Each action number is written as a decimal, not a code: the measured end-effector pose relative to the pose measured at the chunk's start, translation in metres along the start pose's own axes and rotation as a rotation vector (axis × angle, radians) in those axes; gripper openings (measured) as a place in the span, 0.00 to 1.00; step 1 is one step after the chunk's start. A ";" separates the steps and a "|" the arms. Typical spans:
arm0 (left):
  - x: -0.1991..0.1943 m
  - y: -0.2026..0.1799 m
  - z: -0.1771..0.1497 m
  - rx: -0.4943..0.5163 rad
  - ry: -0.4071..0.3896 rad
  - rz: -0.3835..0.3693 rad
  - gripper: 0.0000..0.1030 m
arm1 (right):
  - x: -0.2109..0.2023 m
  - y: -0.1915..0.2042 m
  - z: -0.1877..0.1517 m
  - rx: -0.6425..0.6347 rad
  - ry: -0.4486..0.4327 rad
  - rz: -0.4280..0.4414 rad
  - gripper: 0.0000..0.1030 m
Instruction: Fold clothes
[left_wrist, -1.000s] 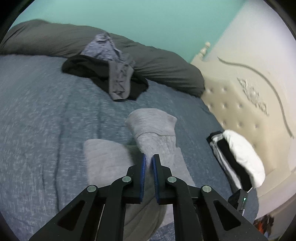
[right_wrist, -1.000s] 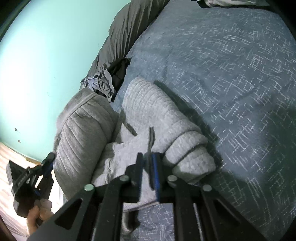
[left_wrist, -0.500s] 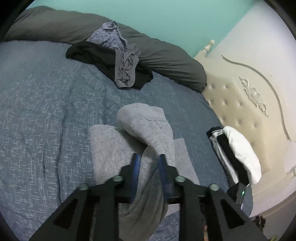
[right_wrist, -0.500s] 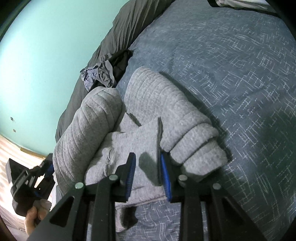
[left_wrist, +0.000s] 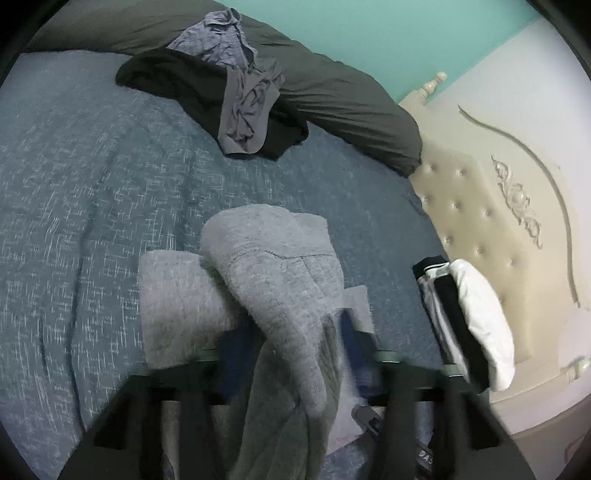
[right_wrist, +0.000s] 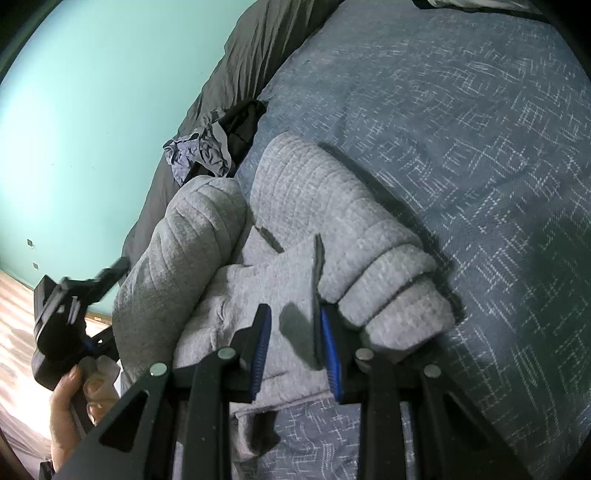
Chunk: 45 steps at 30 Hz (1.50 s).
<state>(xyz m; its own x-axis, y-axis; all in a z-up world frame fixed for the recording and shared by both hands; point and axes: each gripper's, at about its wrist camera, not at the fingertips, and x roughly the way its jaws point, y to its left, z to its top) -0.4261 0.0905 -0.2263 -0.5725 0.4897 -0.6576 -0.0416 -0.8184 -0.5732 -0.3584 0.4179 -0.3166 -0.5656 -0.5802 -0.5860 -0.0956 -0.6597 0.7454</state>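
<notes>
I recorded the quilted garment (left_wrist: 273, 273) as light grey with stitched ribbing, on a bedspread (left_wrist: 92, 177) of slate blue flecked with white crosshatching. At twelve o'clock lay a black garment (left_wrist: 173, 81) under a crumpled grey-violet one (left_wrist: 243, 110), against a charcoal bolster (left_wrist: 340, 99). At three o'clock I noted a cream tufted headboard (left_wrist: 476, 221) and a white-and-black folded pile (left_wrist: 465, 317). The wall (right_wrist: 92, 92) was turquoise; my right gripper's (right_wrist: 293, 350) pads (right_wrist: 261, 347) were blue.

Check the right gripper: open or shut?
Open. The right gripper has a clear gap between its blue pads, with the grey garment lying loose between them.
</notes>
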 end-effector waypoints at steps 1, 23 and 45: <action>-0.001 -0.002 -0.001 0.015 -0.002 0.003 0.17 | 0.000 0.000 0.000 -0.005 -0.001 -0.007 0.17; -0.140 0.082 -0.071 0.044 -0.230 0.228 0.11 | -0.024 0.068 -0.022 -0.185 -0.074 0.070 0.04; -0.193 0.185 -0.142 -0.067 -0.175 0.180 0.35 | 0.042 0.133 -0.014 -0.427 0.077 -0.080 0.04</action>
<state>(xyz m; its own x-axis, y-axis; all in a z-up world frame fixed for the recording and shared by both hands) -0.2074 -0.1123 -0.2750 -0.6986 0.2739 -0.6610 0.1250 -0.8629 -0.4897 -0.3830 0.2988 -0.2465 -0.5060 -0.5422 -0.6708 0.2197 -0.8331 0.5076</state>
